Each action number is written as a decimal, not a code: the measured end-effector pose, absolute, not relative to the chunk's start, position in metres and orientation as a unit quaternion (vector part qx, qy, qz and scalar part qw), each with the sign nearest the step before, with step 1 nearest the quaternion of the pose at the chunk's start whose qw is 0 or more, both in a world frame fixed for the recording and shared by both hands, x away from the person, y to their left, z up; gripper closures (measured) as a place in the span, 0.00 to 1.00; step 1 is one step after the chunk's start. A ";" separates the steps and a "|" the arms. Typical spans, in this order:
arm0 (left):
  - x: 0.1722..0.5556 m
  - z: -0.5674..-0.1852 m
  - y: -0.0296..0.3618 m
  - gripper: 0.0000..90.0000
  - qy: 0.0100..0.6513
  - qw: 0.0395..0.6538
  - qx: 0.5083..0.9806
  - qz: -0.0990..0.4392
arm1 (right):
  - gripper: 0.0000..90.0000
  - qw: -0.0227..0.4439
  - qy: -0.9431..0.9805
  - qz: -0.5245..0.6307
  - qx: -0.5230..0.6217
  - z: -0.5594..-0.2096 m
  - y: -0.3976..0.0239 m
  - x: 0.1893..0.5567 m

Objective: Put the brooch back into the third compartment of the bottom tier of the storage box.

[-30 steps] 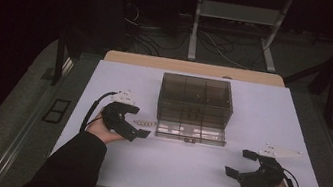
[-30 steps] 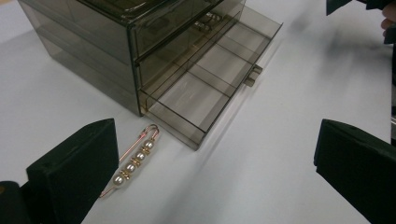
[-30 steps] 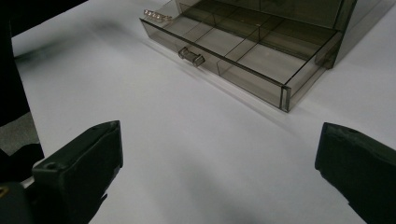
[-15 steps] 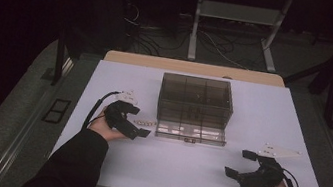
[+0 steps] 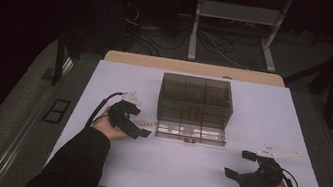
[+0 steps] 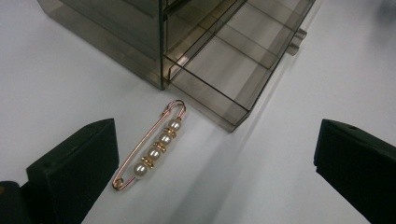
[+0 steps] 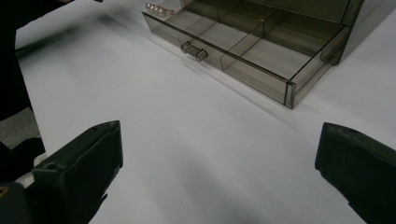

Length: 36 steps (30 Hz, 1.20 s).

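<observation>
A gold safety-pin brooch with several pearls point(image 6: 152, 147) lies flat on the white table, just left of the smoked clear drawer box point(image 5: 194, 103). The box's bottom drawer point(image 7: 243, 51) is pulled out, divided into compartments, with a small knob point(image 7: 194, 51) on its front. My left gripper point(image 5: 138, 123) hovers over the brooch point(image 5: 144, 121), jaws wide open, nothing between them. My right gripper point(image 5: 239, 165) rests open near the front right of the table, apart from the box. The brooch point(image 7: 160, 9) lies beyond the drawer's far corner in the right gripper view.
The white table point(image 5: 105, 84) has free surface in front of the box and to both sides. A dark sleeve point(image 5: 78, 160) reaches in at the lower left. Beyond the table's far edge stand metal stand legs point(image 5: 196, 22) and cables on the floor.
The left gripper has shifted slightly toward the brooch beside the box. The right gripper has stayed in place.
</observation>
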<state>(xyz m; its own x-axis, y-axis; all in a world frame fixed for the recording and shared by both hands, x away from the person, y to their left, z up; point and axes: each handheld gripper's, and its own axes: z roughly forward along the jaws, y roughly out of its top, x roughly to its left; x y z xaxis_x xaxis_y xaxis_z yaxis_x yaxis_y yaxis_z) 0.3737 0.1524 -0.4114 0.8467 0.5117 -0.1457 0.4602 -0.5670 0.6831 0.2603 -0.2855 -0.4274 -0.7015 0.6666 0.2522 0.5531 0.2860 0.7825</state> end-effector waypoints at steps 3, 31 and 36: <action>0.377 -0.414 0.152 0.00 0.273 0.368 0.888 0.034 | 0.00 0.061 0.801 0.459 0.380 -0.428 -0.285 0.260; 0.406 -0.425 0.149 0.16 0.270 0.335 0.902 0.037 | 0.00 0.057 0.804 0.457 0.376 -0.428 -0.285 0.260; 0.408 -0.429 0.149 0.20 0.270 0.328 0.904 0.038 | 0.00 0.056 0.805 0.457 0.375 -0.429 -0.285 0.260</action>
<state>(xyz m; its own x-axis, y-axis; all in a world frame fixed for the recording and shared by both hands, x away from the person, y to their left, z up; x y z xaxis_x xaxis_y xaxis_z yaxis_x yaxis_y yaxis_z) 0.4083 0.1493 -0.4292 0.8509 0.5141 -0.1086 0.4639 -0.6381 0.6144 0.2600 -0.2851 -0.4286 -0.7124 0.6550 0.2520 0.5519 0.3011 0.7776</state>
